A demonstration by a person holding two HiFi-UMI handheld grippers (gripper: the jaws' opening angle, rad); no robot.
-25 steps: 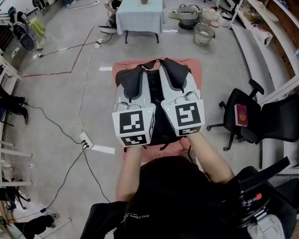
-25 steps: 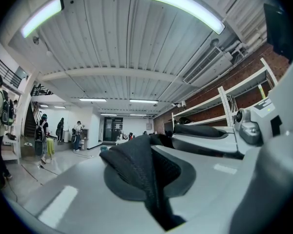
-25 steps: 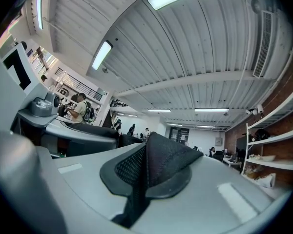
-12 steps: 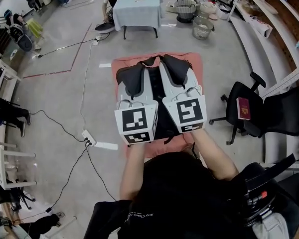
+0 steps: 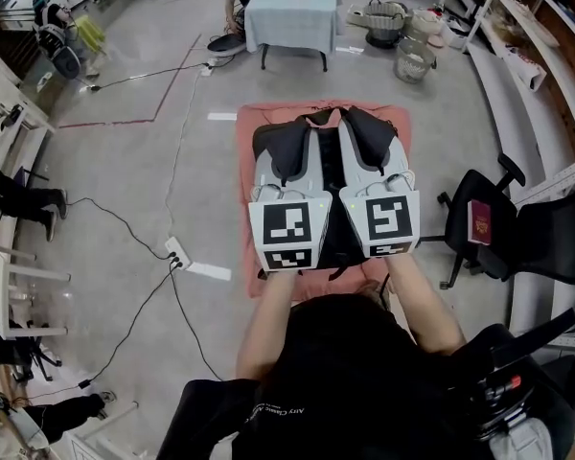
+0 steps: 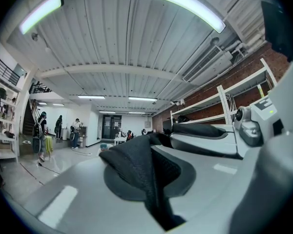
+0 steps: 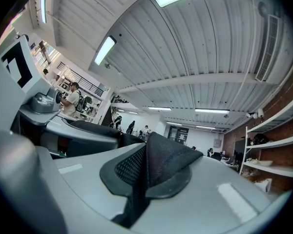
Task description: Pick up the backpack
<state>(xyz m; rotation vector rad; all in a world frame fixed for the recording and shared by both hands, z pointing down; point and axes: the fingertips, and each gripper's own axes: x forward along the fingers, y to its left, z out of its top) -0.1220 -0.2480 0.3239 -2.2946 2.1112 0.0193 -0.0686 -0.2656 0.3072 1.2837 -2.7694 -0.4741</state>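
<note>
you hold both grippers level and side by side, marker cubes toward you. the left gripper [image 5: 287, 172] has its jaws pressed together on the left strap [image 6: 142, 165], a fold of black mesh that bunches up over the grey jaw. the right gripper [image 5: 366, 159] is clamped the same way on the right strap [image 7: 155, 164], whose mesh peaks above the pads. the backpack [image 5: 332, 241] is in your grip by those two straps; its dark body shows between and under the grippers, over the pink mat [image 5: 248, 257] on the floor. from these views you cannot tell whether it is clear of the mat. a table with a pale cloth [image 5: 292, 12] stands beyond the mat, and a black office chair [image 5: 498, 247] sits to your right.
</note>
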